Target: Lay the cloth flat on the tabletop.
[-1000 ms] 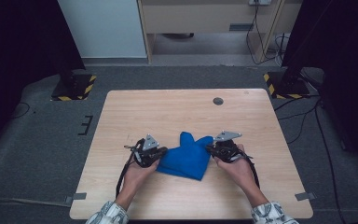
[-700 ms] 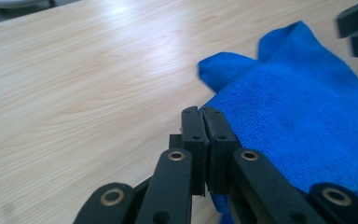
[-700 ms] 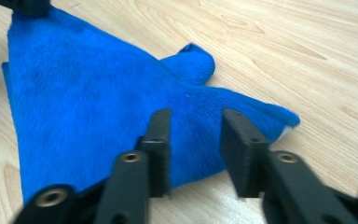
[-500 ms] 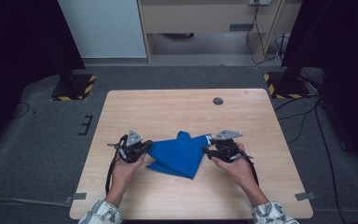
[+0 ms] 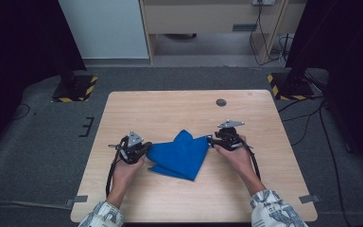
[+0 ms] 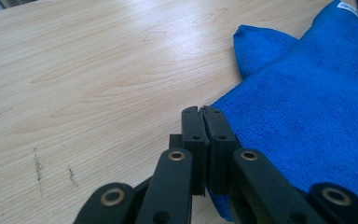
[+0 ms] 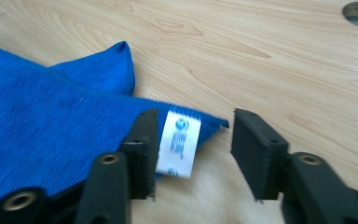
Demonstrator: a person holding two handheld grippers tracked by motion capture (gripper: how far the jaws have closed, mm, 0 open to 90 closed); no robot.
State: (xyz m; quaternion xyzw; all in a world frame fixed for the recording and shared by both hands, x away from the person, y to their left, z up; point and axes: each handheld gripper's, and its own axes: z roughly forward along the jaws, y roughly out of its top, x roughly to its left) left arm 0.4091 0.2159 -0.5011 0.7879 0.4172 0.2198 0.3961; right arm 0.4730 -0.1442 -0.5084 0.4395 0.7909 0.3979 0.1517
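Blue cloth (image 5: pixel 182 153) lies folded at the desk's (image 5: pixel 170 111) centre. Left gripper (image 6: pixel 203 116): jaws closed, beside the cloth's edge. Right gripper (image 7: pixel 193 140): jaws spread around the cloth's tag (image 7: pixel 179 142).

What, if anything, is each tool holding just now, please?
The left tool pinches the blue microfibre cloth at its edge; the right tool is open, holding nothing.

It looked like a lab or test room set up for recording. A bare wooden desk (image 5: pixel 170 113) stood on grey carpet (image 5: pixel 42 151), its feet taped to the floor. Black stands on yellow-and-black striped bases (image 5: pixel 73 89) flanked it, dark curtains (image 5: pixel 19 42) hung at both sides, and cables (image 5: pixel 264 28) ran behind.
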